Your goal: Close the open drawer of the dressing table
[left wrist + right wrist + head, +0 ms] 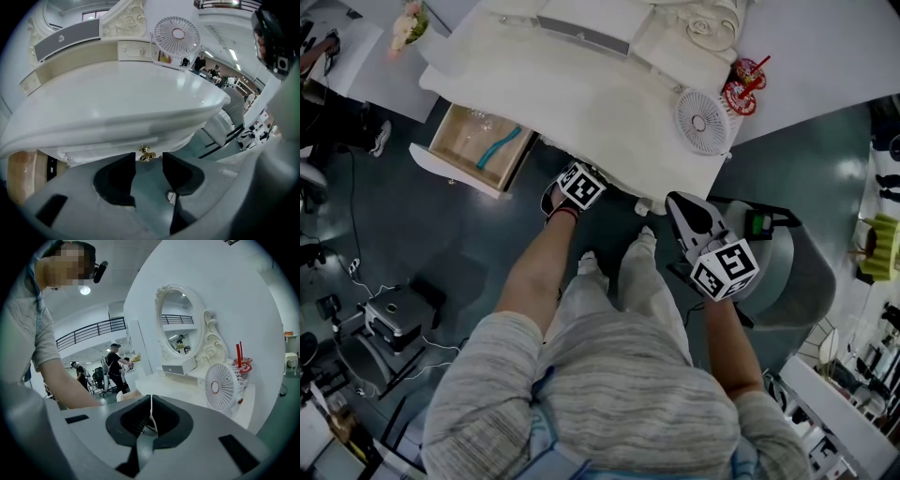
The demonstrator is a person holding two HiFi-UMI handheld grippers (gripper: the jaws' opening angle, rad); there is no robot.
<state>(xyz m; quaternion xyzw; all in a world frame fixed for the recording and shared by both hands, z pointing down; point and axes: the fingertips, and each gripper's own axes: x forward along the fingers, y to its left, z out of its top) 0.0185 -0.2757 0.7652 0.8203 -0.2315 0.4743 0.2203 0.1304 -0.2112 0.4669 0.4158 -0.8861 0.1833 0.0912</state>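
One dark-floored room (469,244) w/ white dressing table (609,103). Its drawer (455,171) stands open at the table's left end in head view, sticking out toward lower left, wood inside. Small white fan (703,120) on the tabletop. Left gripper (149,161): jaws apart, brass knob (146,153) just past the tips. Right gripper (151,398): jaws together, empty.

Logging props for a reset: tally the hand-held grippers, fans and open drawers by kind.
Hand-held grippers: 2 (left hand-held gripper, right hand-held gripper)
Fans: 1
Open drawers: 1
Total: 4
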